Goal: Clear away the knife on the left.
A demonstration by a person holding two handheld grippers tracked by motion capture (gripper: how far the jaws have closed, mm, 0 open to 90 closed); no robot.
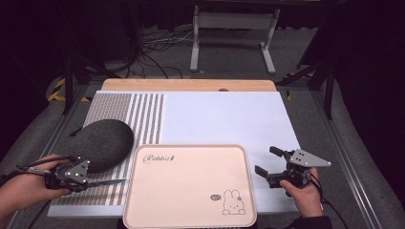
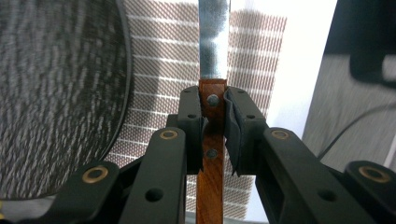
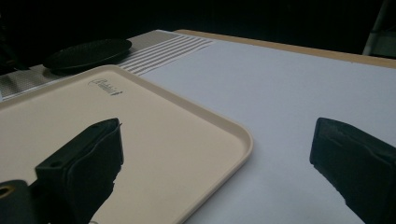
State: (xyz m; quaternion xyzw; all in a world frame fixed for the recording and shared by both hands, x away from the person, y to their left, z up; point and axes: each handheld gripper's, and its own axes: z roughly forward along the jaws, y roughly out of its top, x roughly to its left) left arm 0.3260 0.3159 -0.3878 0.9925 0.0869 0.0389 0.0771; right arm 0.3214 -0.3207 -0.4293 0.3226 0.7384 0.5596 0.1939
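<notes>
My left gripper (image 1: 86,182) is shut on a knife's wooden handle (image 2: 211,140) at the table's left front. The steel blade (image 1: 107,182) points right, toward the cream tray (image 1: 191,191), and stops short of its left rim. In the left gripper view the blade (image 2: 214,42) runs straight up from between the pads, over the striped mat. A dark oval plate (image 1: 101,143) lies just behind that gripper. At the right my right gripper (image 1: 268,165) stands open with nothing between its fingers, just off the tray's right rim (image 3: 243,140).
A white sheet (image 1: 224,114) covers most of the table, with a striped woven mat (image 1: 143,114) on its left part. The tray carries a rabbit drawing and the word Rabbit. Beyond the table's wooden far edge (image 1: 191,85) are cables and a white stand on the floor.
</notes>
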